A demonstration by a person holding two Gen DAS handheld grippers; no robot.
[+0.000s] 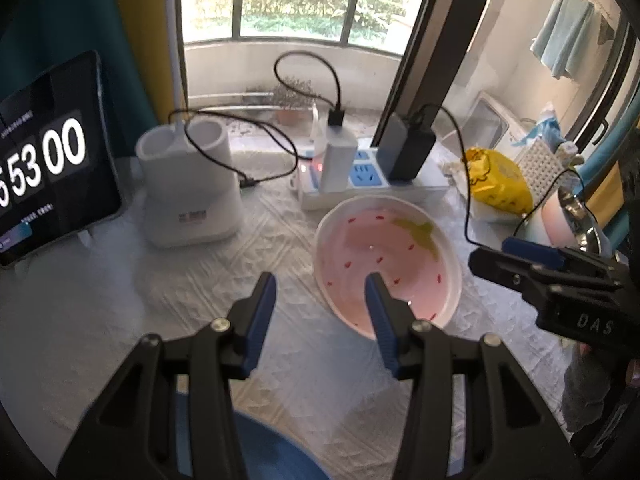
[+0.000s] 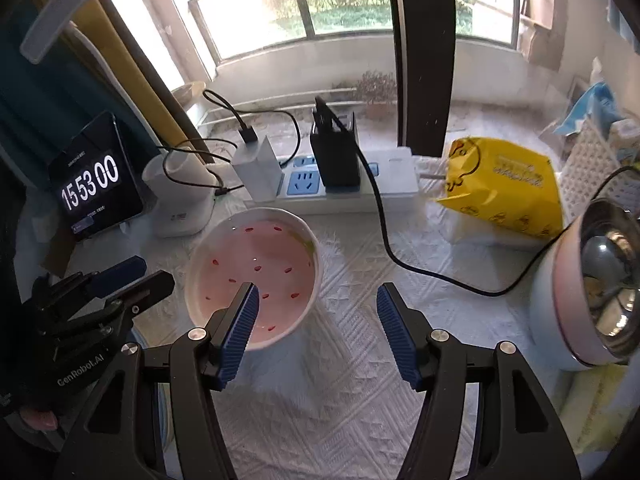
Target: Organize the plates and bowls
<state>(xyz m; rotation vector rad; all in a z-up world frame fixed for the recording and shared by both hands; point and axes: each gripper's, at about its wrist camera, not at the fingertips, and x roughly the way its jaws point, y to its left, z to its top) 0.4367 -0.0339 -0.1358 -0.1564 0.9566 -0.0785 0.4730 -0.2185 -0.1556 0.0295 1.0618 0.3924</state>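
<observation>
A pink strawberry-pattern bowl (image 1: 386, 256) with a white rim sits on the white cloth; it also shows in the right wrist view (image 2: 252, 276). My left gripper (image 1: 322, 280) is open and empty, its right finger over the bowl's near rim. My right gripper (image 2: 316, 292) is open and empty, its left finger over the bowl's near side. A blue plate (image 1: 272, 452) lies under the left gripper at the bottom edge. A pink bowl with a steel liner (image 2: 592, 284) stands tilted at the right. The right gripper also shows in the left wrist view (image 1: 520, 256).
A power strip (image 2: 332, 192) with chargers and black cables runs along the back. A white holder (image 1: 188, 188) and a tablet clock (image 1: 40, 172) stand at the left. A yellow packet (image 2: 500, 188) lies at the right. A cable (image 2: 400, 256) crosses the cloth.
</observation>
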